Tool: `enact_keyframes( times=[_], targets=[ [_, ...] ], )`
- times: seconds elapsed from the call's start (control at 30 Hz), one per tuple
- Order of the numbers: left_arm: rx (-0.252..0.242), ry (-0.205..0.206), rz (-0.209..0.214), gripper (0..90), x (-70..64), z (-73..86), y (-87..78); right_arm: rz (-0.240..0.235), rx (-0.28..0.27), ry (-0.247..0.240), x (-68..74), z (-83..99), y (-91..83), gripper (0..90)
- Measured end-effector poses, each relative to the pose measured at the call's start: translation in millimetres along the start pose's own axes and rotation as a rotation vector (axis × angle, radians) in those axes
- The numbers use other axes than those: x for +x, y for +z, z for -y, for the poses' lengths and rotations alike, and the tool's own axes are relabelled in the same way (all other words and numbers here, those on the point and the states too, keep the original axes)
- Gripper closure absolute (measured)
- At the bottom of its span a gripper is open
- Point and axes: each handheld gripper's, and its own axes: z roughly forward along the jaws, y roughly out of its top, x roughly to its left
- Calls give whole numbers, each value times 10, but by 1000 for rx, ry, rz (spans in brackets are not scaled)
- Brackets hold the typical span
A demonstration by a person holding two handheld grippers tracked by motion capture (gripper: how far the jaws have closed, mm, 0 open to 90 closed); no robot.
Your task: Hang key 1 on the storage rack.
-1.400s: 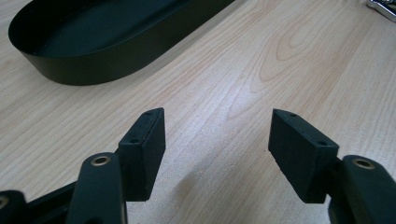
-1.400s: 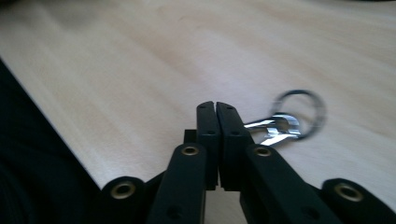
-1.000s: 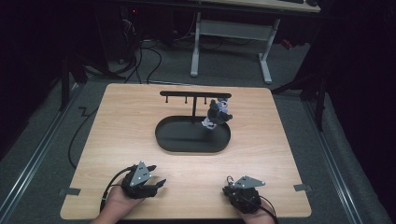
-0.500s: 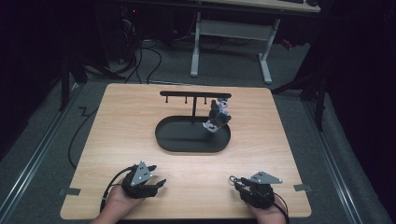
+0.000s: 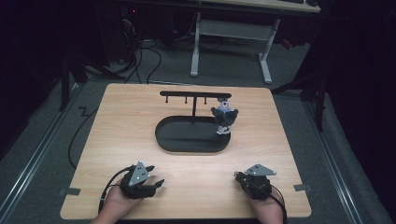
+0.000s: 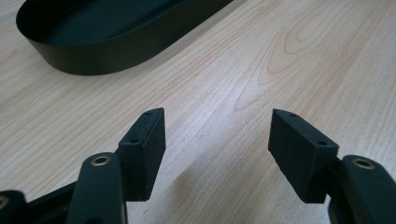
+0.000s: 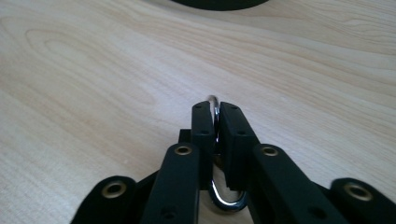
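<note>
A black oval tray [image 5: 163, 135] lies mid-table with a T-shaped rack [image 5: 195, 94] rising from it. A small grey plush toy [image 5: 224, 116] hangs from the rack's right end. My left gripper [image 5: 156, 184] rests near the front edge at the left. Its jaws stand wide open [image 6: 217, 123] over bare wood, and the tray wall [image 6: 93, 60] lies ahead to its left. My right gripper [image 5: 240, 176] rests near the front edge at the right. It is shut [image 7: 215, 109] on a thin metal ring [image 7: 227, 199], which loops out below and above the pads.
The wooden table [image 5: 116, 140] has bare room on both sides of the tray and between the grippers. Tape marks [image 5: 302, 187] sit at its front corners. Cables and a desk frame [image 5: 233, 32] stand on the floor beyond the far edge.
My right gripper has shifted a little to the right along the front edge. The left gripper, tray and toy have stayed put.
</note>
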Motion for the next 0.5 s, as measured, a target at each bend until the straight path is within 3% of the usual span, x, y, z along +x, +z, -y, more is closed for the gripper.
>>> enact_keyframes(
  times=[0.17,0.3,0.5],
  targets=[
    [2,-1,-3,373,-4,4,-2,-25,-8,37,-102,9,-8,876],
    [4,-6,-5,373,-10,4,-2,-34,-1,37,-100,21,-21,794],
    [9,-9,-2,373,-19,1,14,-62,53,36,-108,15,-47,737]
  ],
)
